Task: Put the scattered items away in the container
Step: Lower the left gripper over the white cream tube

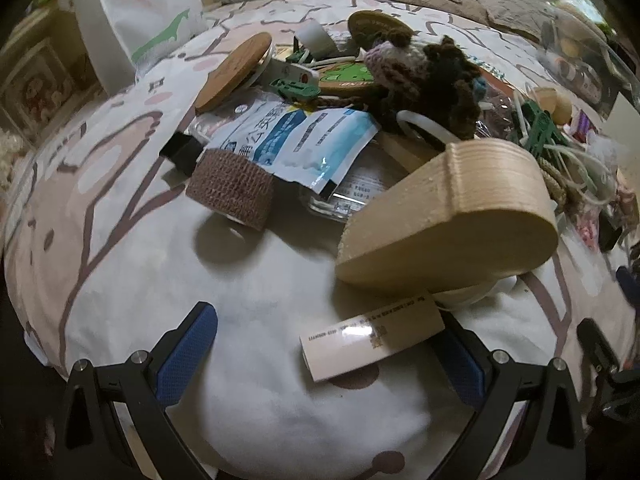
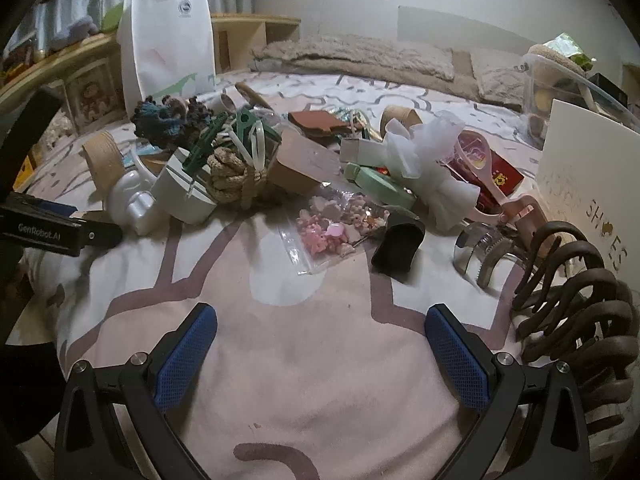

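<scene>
Clutter on a soft patterned blanket (image 2: 280, 360).
Both grippers (image 1: 320, 360) (image 2: 320, 352) spread, empty; glossy tube (image 1: 372, 336) lower centre, ribbed claw clip (image 2: 580, 312) right.

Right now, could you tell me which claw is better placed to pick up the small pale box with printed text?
Left. The small pale box lies just ahead of the open left claw, almost touching its right finger. The right claw is open over bare blanket.

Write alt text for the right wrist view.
The open right gripper hovers over a patterned bedspread, holding nothing. Ahead lies a scattered pile: a bag of pink beads, a knotted rope, a white bottle and a brown hair claw at right.
</scene>
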Action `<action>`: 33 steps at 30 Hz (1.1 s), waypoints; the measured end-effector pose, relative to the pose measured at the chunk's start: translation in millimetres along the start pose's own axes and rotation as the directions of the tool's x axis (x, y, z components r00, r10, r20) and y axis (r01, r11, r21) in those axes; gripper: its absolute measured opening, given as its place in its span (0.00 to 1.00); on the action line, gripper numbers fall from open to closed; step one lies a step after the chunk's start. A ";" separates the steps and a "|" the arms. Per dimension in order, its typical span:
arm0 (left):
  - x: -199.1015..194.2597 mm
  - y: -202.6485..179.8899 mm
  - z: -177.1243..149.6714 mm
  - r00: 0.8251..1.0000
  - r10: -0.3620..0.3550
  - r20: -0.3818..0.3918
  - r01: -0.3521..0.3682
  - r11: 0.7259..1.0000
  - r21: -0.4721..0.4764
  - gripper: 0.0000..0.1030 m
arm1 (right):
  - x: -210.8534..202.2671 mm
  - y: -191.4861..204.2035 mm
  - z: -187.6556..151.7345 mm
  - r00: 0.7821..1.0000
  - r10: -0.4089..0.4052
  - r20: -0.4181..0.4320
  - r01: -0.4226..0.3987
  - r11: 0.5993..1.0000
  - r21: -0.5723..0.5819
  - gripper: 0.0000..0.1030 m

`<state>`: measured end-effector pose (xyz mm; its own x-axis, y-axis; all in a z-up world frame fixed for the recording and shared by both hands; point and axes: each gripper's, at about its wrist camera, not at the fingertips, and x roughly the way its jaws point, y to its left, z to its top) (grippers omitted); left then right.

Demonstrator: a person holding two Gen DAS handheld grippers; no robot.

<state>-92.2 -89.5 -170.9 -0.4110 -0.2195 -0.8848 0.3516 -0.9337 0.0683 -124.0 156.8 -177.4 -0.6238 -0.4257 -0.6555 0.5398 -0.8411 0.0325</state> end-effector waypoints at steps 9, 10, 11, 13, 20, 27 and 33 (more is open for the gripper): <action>-0.7 1.1 -3.0 0.998 -0.052 -0.017 0.052 0.999 0.001 1.00 | -9.8 -10.4 1.2 0.998 0.014 0.062 -0.022 0.991 0.131 1.00; -0.9 1.6 -3.4 0.998 -0.057 -0.017 0.057 0.998 0.003 1.00 | -12.6 -12.8 1.4 0.997 0.018 0.079 -0.031 0.986 0.162 1.00; -0.4 1.9 -3.5 0.998 -0.061 -0.018 0.061 0.998 0.007 1.00 | -14.7 -14.4 1.4 0.995 0.020 0.093 -0.037 0.982 0.183 1.00; 1.1 2.6 -4.1 0.998 -0.067 -0.019 0.067 0.998 0.017 1.00 | -17.0 -17.5 2.7 0.993 0.023 0.114 -0.048 0.974 0.223 1.00; 2.5 5.6 -3.4 0.996 -0.086 -0.023 0.086 0.996 -0.002 1.00 | -8.0 -32.5 9.7 0.994 0.054 0.100 -0.083 0.945 0.316 0.60; 1.3 2.9 -4.7 0.997 -0.082 -0.015 0.082 0.997 0.009 1.00 | -4.6 -38.4 23.3 0.994 0.026 0.110 -0.060 0.945 0.321 0.45; -0.2 5.4 -4.3 0.995 -0.103 -0.015 0.104 0.994 0.024 1.00 | 11.8 -44.3 20.9 0.998 0.005 0.065 -0.027 0.940 0.340 0.33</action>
<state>-86.6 -93.3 -172.4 -0.4322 -0.1175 -0.8941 0.2871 -0.9578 -0.0129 -167.1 182.1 -170.8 -0.6568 -0.4506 -0.6046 0.3322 -0.8927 0.3045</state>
